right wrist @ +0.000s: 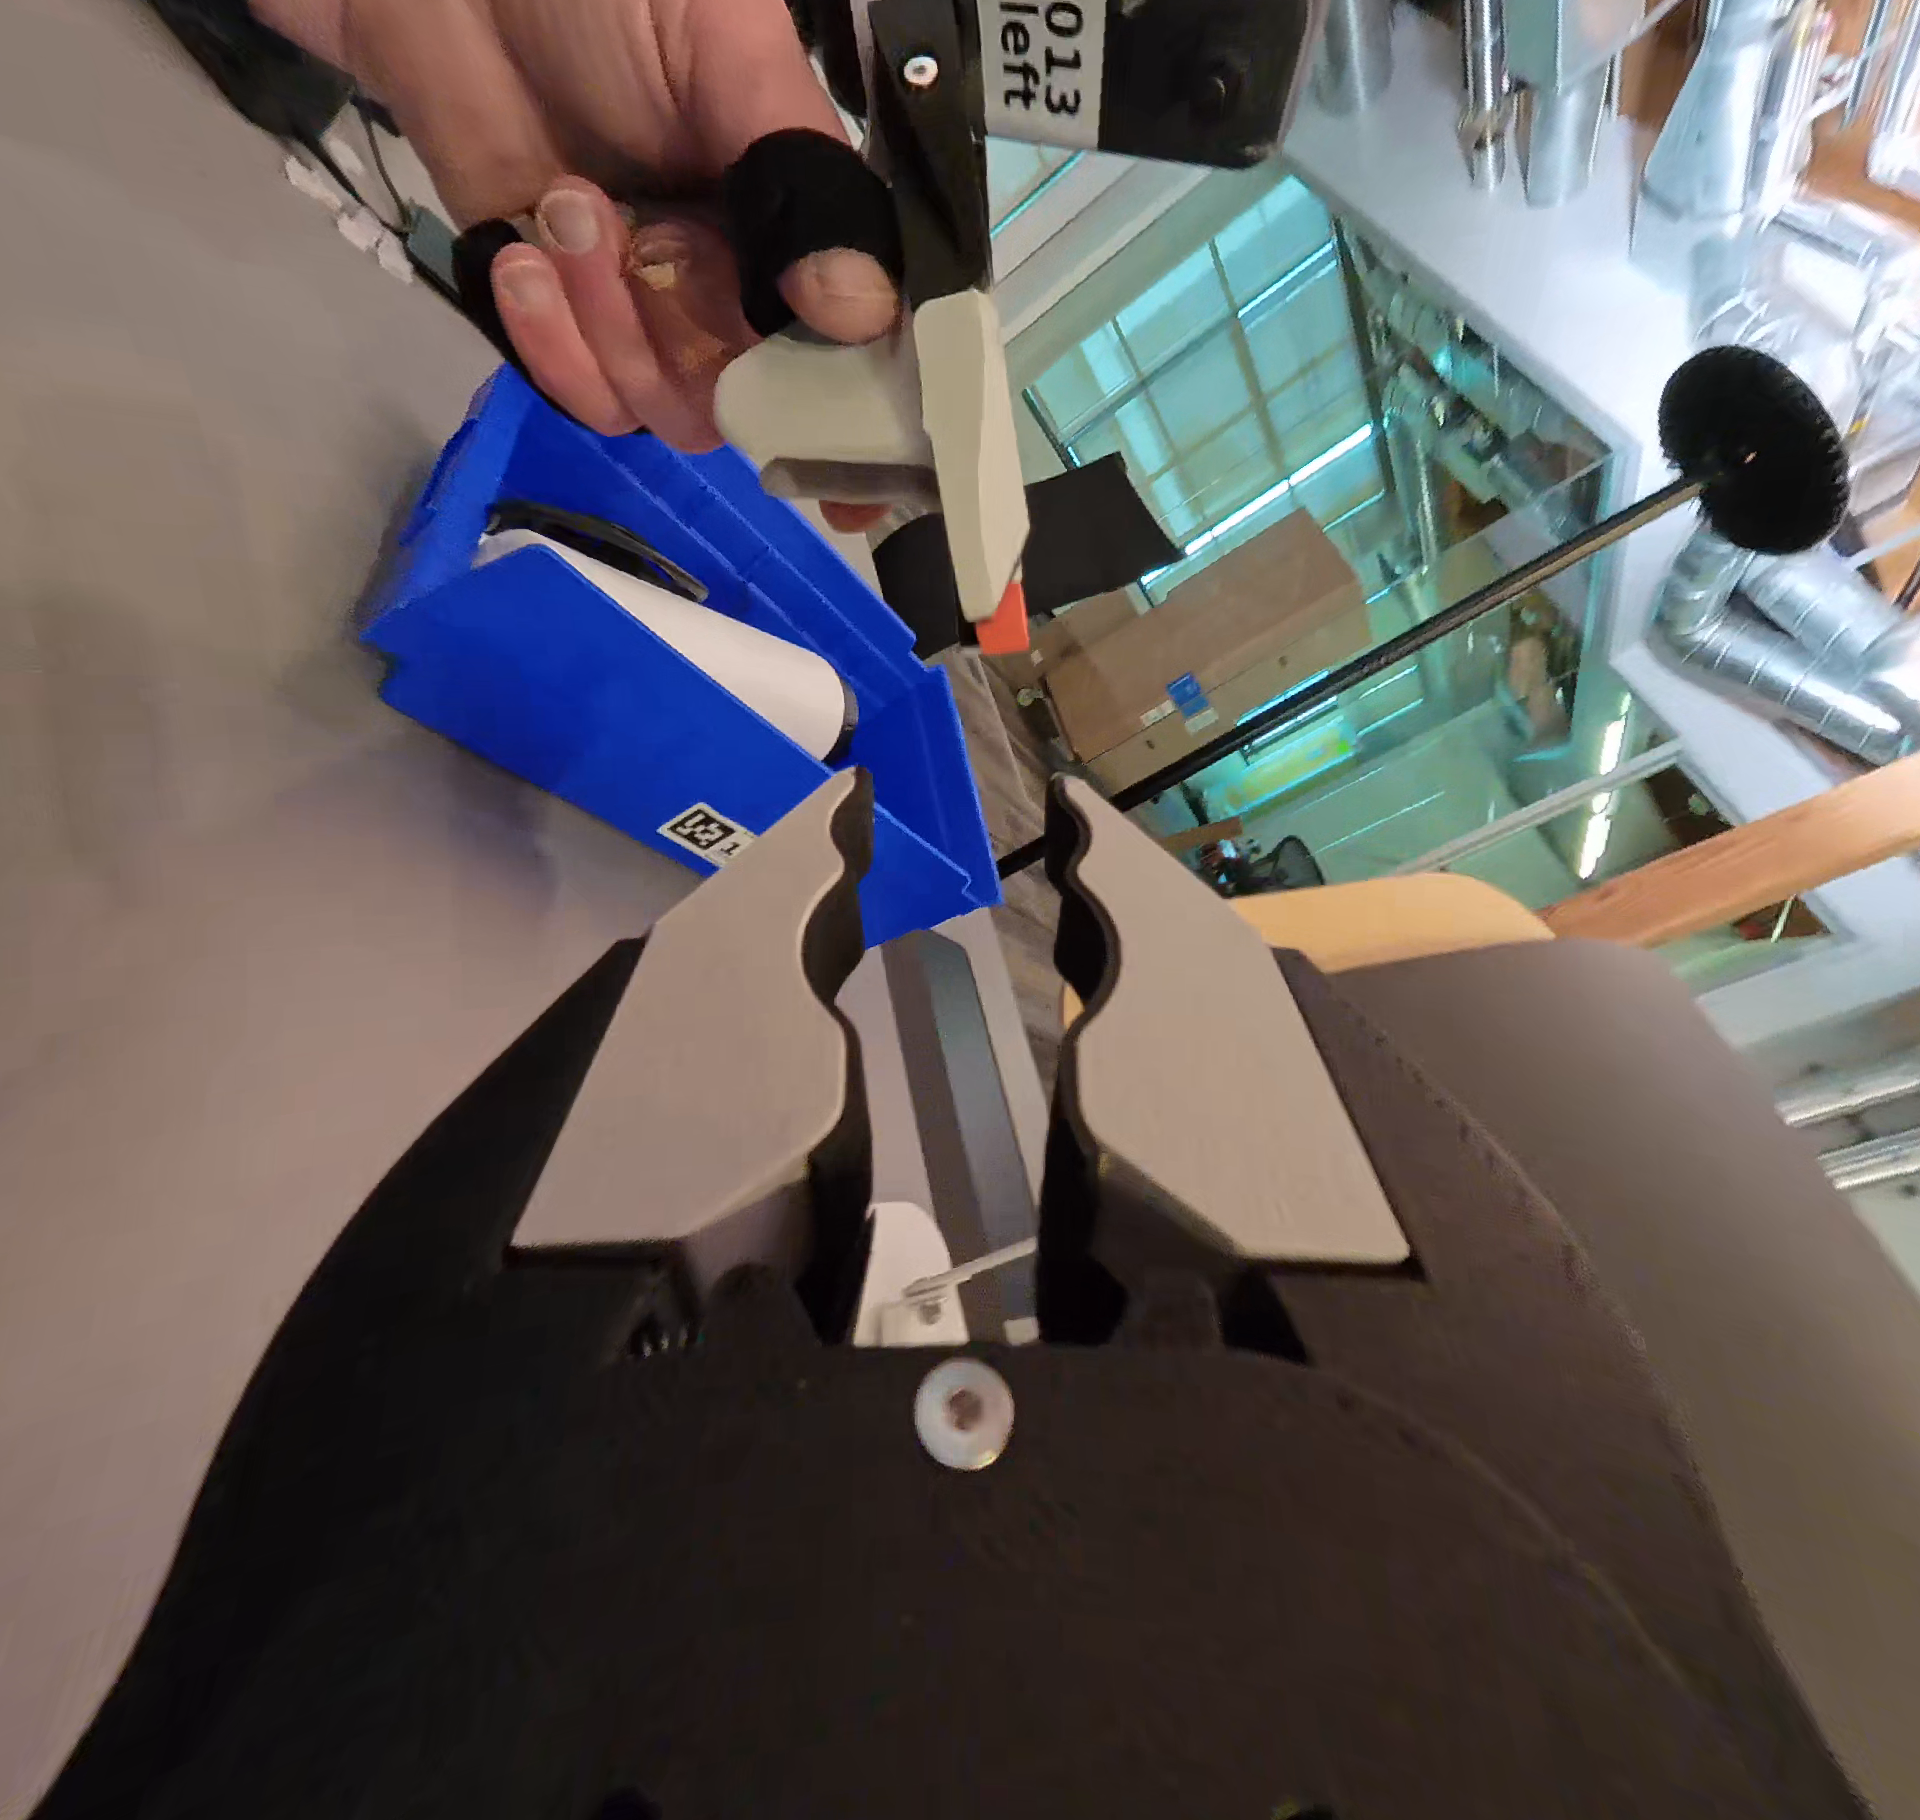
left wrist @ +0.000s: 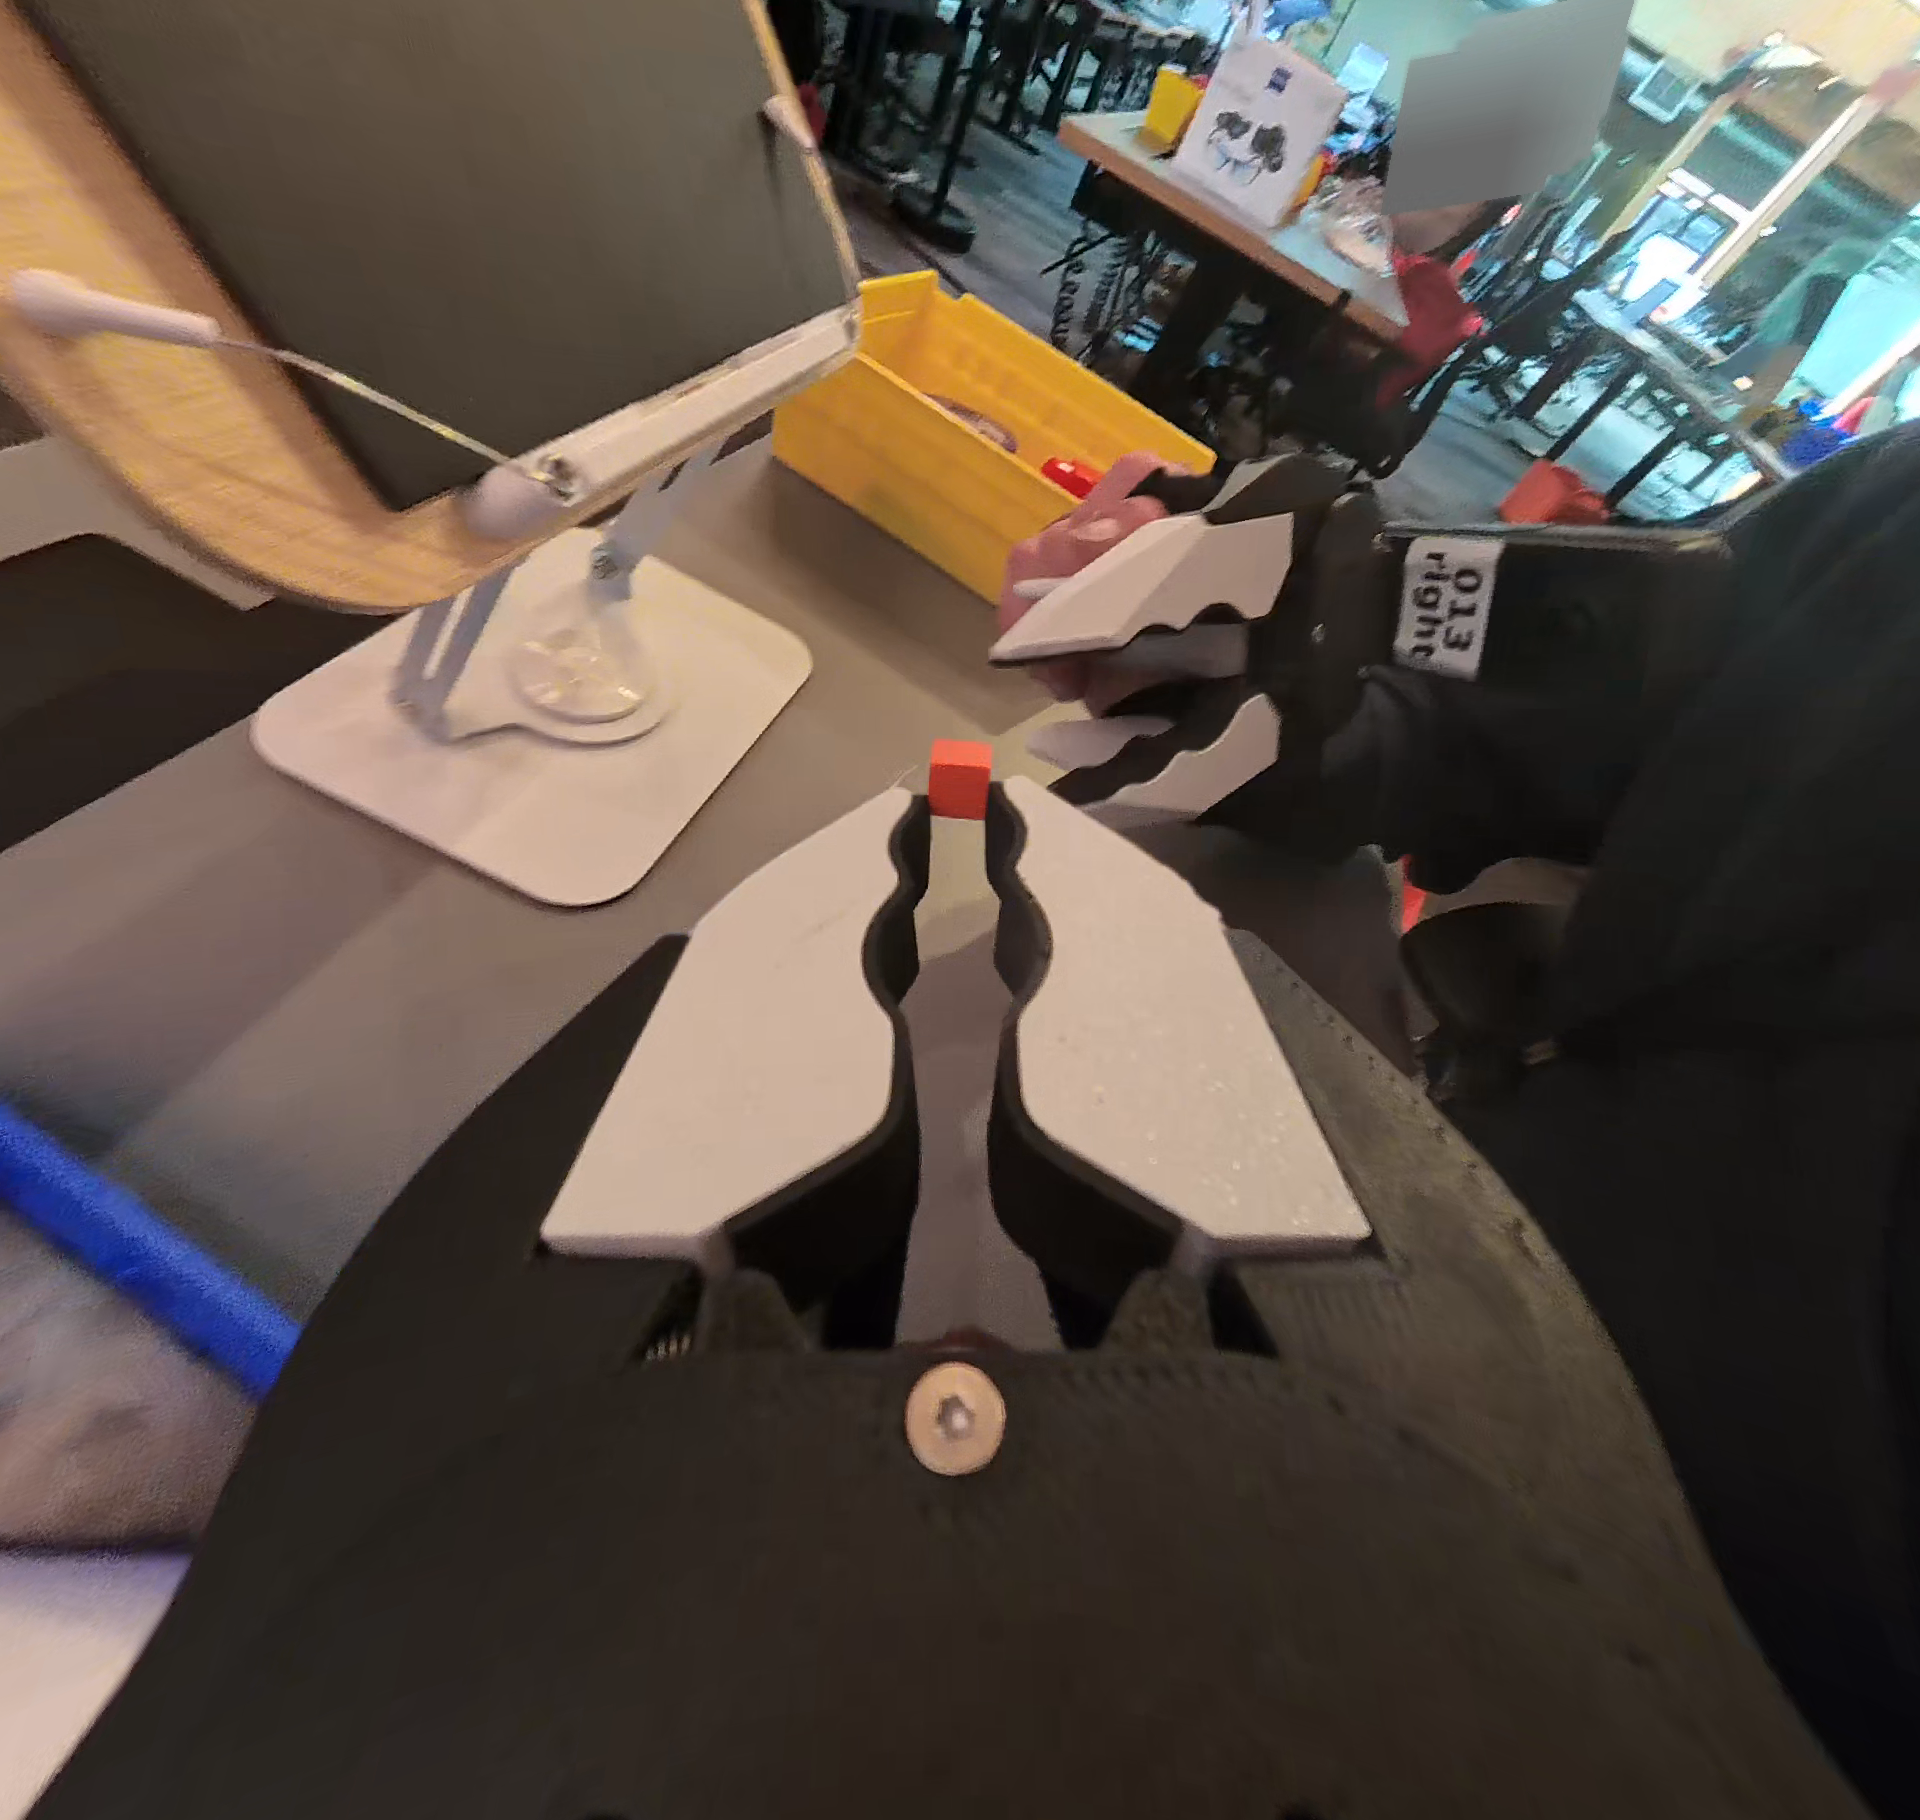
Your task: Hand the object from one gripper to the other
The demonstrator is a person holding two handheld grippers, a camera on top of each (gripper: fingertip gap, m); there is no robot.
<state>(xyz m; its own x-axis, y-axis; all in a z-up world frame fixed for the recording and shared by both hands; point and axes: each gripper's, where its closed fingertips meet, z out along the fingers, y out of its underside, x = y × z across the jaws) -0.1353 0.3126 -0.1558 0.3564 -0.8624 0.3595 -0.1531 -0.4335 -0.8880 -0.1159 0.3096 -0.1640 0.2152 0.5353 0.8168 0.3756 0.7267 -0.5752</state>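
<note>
A small orange-red cube (left wrist: pixel 958 779) is pinched at the tips of my left gripper (left wrist: pixel 958 802), held in the air above the grey table (left wrist: pixel 208 939). My right gripper (left wrist: pixel 1049 695) shows in the left wrist view just right of the cube, open, its fingers apart and close to it without touching. In the right wrist view my right gripper (right wrist: pixel 954 796) is open and empty. Beyond it the left gripper (right wrist: pixel 992 617) points down with the cube (right wrist: pixel 1004 630) at its tip. A hand (right wrist: pixel 582 108) holds that gripper.
A yellow bin (left wrist: pixel 966 440) stands behind the grippers, with a red item inside. A white stand with a board (left wrist: pixel 540 721) is at the left. A blue bin (right wrist: pixel 644 690) holding a white roll sits on the table. A person sits at a far table. Less than 4 cm separates the two grippers' tips.
</note>
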